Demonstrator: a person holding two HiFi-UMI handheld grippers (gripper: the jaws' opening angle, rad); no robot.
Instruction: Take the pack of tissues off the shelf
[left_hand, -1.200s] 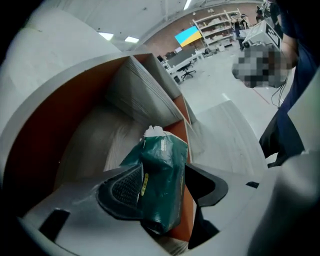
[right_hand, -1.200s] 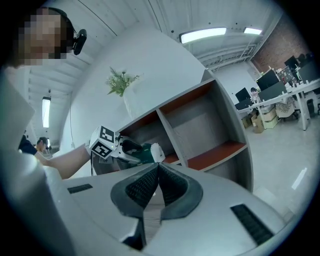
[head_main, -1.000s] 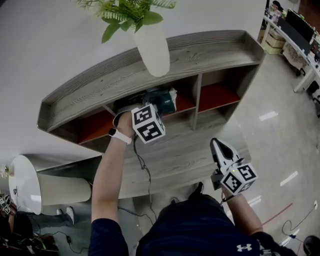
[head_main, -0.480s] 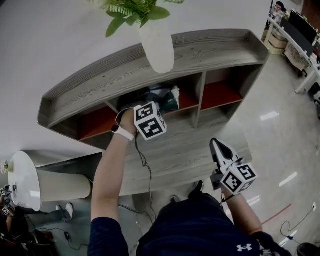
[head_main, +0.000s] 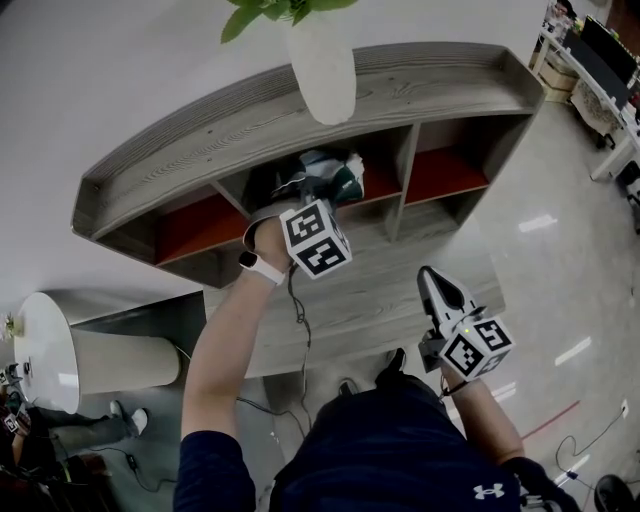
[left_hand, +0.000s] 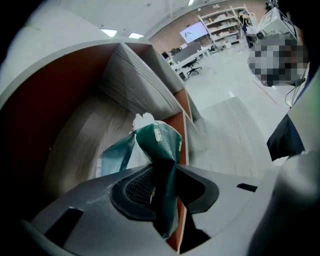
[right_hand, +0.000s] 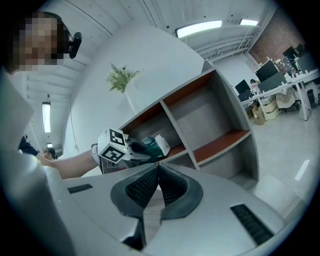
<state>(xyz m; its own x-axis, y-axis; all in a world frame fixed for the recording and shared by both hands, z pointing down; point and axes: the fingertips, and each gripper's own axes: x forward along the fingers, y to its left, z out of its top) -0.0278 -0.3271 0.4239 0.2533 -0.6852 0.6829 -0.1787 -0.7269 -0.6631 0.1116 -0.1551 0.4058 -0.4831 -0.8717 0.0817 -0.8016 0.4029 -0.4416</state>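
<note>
1. Closing is what the left gripper (left_hand: 165, 174) has just been doing. Its jaws have come in from wide apart and now pinch a fold of the dark green plastic-wrapped pack of tissues (left_hand: 159, 142). The wrapper is crumpled between the black ribbed pads (left_hand: 139, 189).
2. That pack is in the middle compartment (head_main: 375, 185) of the upper row of the grey wood-grain shelf unit (head_main: 300, 115). It sits near the front edge of the compartment's red-brown floor, with a bit of white tissue showing at its far end.
3. Set against the head view of a second ago, the pack is in the same compartment and the left hand is at the same opening. Only the grip is new.
4. The grasp looks made, so what is left is to draw the pack out. The hold seems to be on loose wrapper, not on the body of the pack, so the film may slip or stretch. A slow, straight pull should keep it clear of the upright divider (head_main: 405, 165) on the right.
5. The right gripper (right_hand: 158, 167) has its jaws pressed together with nothing between them. It hangs in front of the person, well apart from the shelf unit, and takes no part in this step.
6. A white ceramic vase (head_main: 322, 70) with green leaves stands on the top board, above the compartment, and should not be knocked.
</note>
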